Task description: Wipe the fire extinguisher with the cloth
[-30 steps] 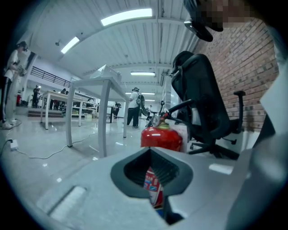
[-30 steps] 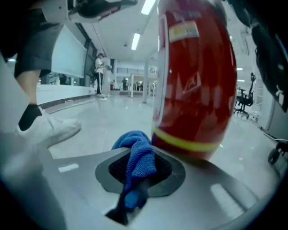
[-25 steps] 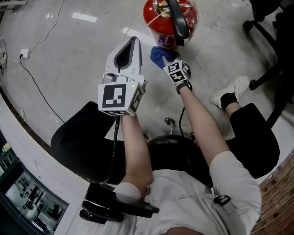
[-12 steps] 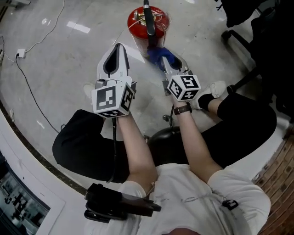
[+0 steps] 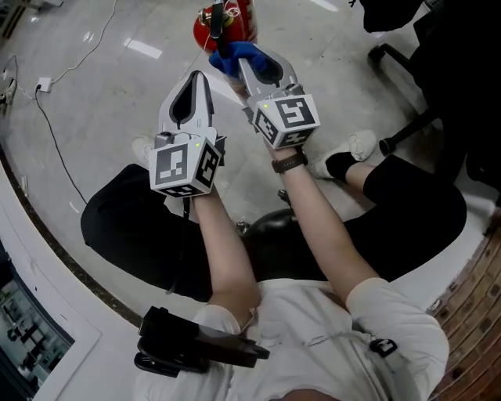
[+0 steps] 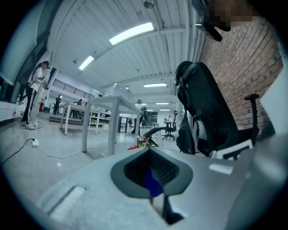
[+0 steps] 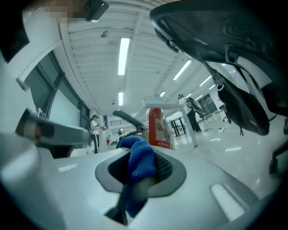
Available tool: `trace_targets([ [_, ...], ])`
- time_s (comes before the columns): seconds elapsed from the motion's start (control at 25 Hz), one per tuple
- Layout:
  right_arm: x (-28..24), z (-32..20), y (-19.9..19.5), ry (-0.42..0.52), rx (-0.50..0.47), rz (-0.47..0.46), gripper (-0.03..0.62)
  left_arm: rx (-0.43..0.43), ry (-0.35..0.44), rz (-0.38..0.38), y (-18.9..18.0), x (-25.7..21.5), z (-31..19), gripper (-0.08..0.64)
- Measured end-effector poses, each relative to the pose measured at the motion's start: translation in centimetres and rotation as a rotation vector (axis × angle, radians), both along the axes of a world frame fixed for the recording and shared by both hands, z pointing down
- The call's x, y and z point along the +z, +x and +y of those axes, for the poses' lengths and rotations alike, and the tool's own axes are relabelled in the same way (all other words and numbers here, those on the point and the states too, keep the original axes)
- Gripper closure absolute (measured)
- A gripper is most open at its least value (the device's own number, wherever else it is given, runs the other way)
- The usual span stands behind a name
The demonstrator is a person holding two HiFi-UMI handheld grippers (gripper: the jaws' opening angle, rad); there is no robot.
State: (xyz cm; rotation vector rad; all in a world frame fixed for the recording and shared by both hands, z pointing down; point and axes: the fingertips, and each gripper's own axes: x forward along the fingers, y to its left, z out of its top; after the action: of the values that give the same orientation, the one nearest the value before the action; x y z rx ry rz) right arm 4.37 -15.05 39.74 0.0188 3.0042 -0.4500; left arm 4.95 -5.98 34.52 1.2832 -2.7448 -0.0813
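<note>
The red fire extinguisher stands on the grey floor at the top of the head view, its black handle towards me. My right gripper is shut on the blue cloth, which hangs just in front of the extinguisher's top. In the right gripper view the cloth is bunched between the jaws, with the extinguisher beyond. My left gripper is held up to the left of the cloth, jaws together with nothing in them. In the left gripper view a bit of the red extinguisher shows past the jaws.
A black office chair stands at the upper right. A cable runs across the floor from a socket at the left. The person's shoe and legs are below the grippers. White tables stand further off.
My right gripper has risen from low beside the extinguisher up towards the camera, carrying the cloth. The left gripper has stayed raised, and the view has swung so the extinguisher sits further left.
</note>
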Motion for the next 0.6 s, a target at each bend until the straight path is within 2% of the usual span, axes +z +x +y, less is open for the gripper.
trace_targets([
  [0.2, 2.5, 1.8, -1.0, 0.217, -0.027, -0.017, 0.525, 0.021, -0.023, 0.001, 0.9, 0.9, -0.6, 0.560],
  [0.48, 13.6, 2.0, -1.4, 0.456, -0.117, 0.194, 0.526, -0.005, -0.043, 0.031, -0.5, 3.1, 0.0, 0.560],
  [0.56, 17.6, 2.0, -1.6, 0.491, -0.151, 0.300, 0.526, -0.012, -0.049, 0.043, -1.2, 3.8, 0.2, 0.560],
  [0.6, 20.4, 2.0, -1.6, 0.477, -0.170, 0.369, 0.526, -0.015, -0.054, 0.050, -1.5, 4.3, 0.3, 0.560],
])
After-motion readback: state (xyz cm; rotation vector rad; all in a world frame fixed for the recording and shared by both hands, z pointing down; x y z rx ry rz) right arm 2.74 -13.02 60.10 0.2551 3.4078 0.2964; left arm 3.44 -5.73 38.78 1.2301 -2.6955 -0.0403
